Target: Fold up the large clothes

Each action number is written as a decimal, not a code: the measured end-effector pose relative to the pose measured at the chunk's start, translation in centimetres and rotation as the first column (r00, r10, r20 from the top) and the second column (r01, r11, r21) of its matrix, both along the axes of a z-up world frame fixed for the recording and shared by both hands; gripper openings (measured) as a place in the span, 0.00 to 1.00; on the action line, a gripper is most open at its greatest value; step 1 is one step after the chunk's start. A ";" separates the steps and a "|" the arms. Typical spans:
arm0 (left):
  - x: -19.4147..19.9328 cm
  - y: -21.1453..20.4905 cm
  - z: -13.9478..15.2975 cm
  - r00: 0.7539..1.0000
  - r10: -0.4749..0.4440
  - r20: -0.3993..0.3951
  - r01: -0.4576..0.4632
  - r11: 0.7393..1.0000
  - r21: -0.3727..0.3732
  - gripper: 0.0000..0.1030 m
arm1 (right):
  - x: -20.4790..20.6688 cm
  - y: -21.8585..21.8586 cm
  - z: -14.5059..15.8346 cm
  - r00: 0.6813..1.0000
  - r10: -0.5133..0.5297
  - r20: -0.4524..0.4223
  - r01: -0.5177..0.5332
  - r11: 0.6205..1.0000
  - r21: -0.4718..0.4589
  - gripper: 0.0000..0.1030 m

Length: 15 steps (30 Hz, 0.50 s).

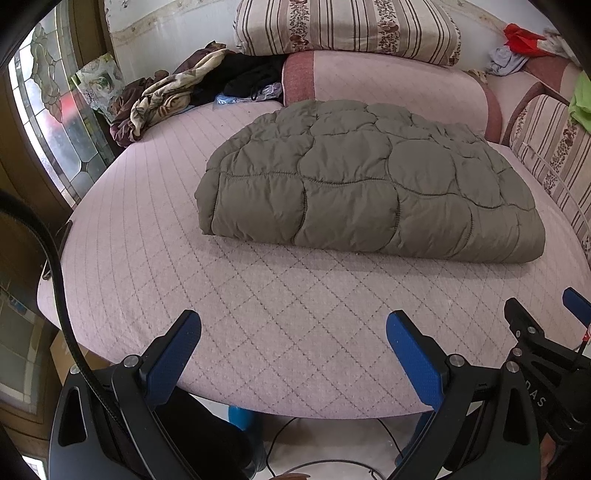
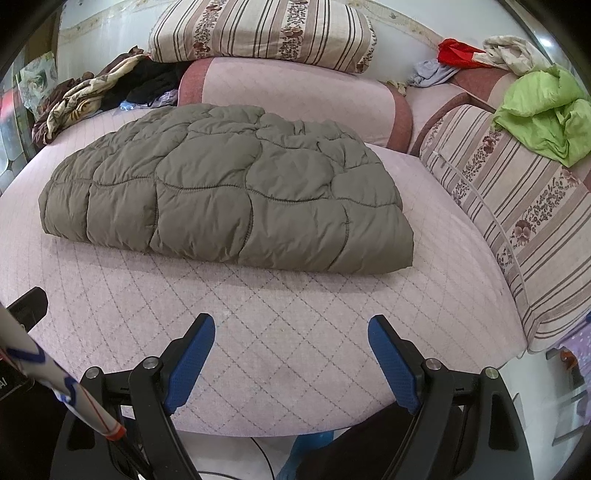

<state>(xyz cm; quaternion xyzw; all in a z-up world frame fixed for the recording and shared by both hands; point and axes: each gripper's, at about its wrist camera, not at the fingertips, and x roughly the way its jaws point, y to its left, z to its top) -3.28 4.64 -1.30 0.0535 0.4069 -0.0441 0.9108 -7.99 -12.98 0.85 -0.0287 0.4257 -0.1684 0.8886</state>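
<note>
An olive-green quilted padded garment (image 1: 369,184) lies folded into a thick rectangle in the middle of the pink quilted bed (image 1: 240,295). It also shows in the right wrist view (image 2: 229,188). My left gripper (image 1: 293,332) is open and empty, held over the bed's near edge, well short of the garment. My right gripper (image 2: 291,332) is open and empty, also over the near edge. Part of the right gripper (image 1: 535,332) shows at the right of the left wrist view.
Striped floral pillows (image 2: 258,33) and a pink bolster (image 2: 295,103) sit at the back. Crumpled clothes (image 1: 166,96) lie back left. A green garment (image 2: 546,110) rests on a striped cushion (image 2: 517,206) at right. Cables (image 1: 295,443) run on the floor below.
</note>
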 end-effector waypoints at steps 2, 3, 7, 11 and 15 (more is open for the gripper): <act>0.0 0.0 -0.1 1.000 -0.002 -0.006 0.002 1.000 -0.005 0.97 | 0.0 0.0 0.0 1.000 0.000 -0.001 0.000 1.000 0.005 0.86; 0.1 0.0 -0.1 1.000 -0.003 -0.008 0.003 1.000 -0.008 0.97 | 0.0 0.0 0.0 1.000 0.000 -0.001 0.000 1.000 0.006 0.86; 0.1 0.1 -0.2 1.000 -0.005 -0.011 0.005 1.000 -0.020 0.97 | 0.1 0.0 -0.1 1.000 0.005 -0.007 -0.005 1.000 0.010 0.86; 0.1 0.0 -0.3 1.000 -0.005 -0.009 0.005 1.000 -0.019 0.97 | 0.2 0.0 -0.5 1.000 0.012 -0.021 -0.012 0.999 0.030 0.86; 0.0 0.0 -0.2 1.000 -0.011 -0.008 0.011 1.000 -0.016 0.97 | 0.2 0.0 -0.5 1.000 0.016 -0.024 -0.015 0.999 0.042 0.86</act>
